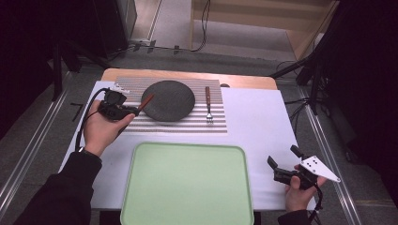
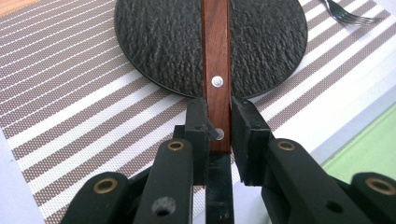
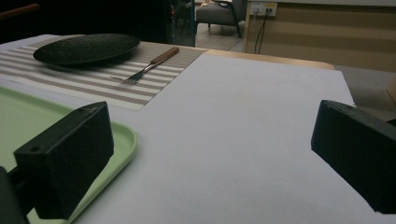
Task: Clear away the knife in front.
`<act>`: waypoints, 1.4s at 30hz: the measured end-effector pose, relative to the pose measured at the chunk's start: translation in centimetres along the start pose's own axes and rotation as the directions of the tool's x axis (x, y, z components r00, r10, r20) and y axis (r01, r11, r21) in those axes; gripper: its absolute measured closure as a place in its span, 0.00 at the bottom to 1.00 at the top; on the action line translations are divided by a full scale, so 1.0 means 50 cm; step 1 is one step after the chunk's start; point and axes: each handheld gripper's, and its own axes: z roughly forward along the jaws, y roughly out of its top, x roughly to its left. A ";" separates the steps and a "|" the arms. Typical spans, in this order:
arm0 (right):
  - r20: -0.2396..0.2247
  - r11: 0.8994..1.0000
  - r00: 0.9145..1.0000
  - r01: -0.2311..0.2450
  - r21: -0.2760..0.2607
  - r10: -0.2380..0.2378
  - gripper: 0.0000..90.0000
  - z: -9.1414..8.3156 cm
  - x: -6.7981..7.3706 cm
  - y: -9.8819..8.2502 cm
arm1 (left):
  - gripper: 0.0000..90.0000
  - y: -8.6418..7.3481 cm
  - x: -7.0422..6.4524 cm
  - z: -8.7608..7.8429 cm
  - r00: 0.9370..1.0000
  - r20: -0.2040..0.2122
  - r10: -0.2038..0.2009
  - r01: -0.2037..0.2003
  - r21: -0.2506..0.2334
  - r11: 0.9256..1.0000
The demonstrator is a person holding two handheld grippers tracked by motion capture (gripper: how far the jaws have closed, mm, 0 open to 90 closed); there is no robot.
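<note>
The left tongs (image 2: 218, 135) clamp a riveted wooden handle (image 2: 215, 70) over the round, rough black plate (image 2: 159, 42); the right tongs (image 3: 210, 154) gape empty near the smooth green tray (image 3: 122, 140).

The wooden handle's (image 2: 215, 70) far end is cut off by the frame's top edge.

The wooden-handled utensil (image 2: 215, 70) is sitting clamped in the left gripper (image 2: 218, 135), its reddish-brown handle running straight out from between the two black jaws; two silver rivets are showing on the flat wood, one right at the pads, one just beyond them; the far end is reaching out over the edge of the dark, rough-textured round plate (image 2: 163, 42) ahead of the gripper; its working end is lying past the top of the left gripper view.
</note>
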 end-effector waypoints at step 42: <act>0.005 1.000 1.000 -0.002 0.008 0.002 0.00 0.000 0.002 0.000 | 0.86 -0.067 -0.133 -0.036 0.988 0.072 0.136 -0.134 -0.032 0.990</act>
